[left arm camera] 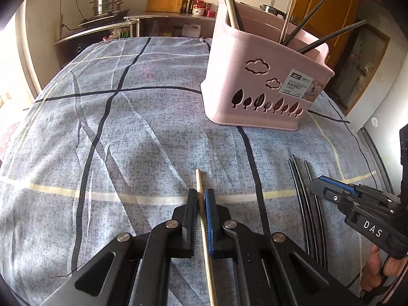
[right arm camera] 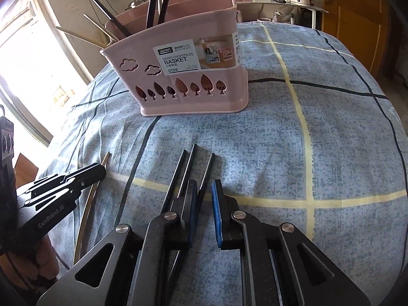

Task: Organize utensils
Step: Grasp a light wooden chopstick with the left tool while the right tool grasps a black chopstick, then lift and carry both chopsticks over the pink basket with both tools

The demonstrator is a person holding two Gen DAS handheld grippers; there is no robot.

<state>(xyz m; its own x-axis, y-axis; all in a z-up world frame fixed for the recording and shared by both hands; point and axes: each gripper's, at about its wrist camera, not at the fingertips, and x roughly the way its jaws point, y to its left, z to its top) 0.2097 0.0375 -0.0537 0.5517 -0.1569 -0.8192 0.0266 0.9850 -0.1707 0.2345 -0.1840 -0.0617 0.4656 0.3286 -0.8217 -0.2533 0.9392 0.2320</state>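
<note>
While tilted down, left gripper [left arm camera: 201,199] pinches wooden chopstick [left arm camera: 204,219].

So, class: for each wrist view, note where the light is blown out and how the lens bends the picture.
Left wrist view: glare along the left edge, dark vignette corners, tablecloth bulging like a dome. Right wrist view: window overexposed at left, pink basket leaning, cloth lines curved.

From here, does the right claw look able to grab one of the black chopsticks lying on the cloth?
Probably yes: the right claw already straddles one black chopstick, with nothing in the way.
</note>
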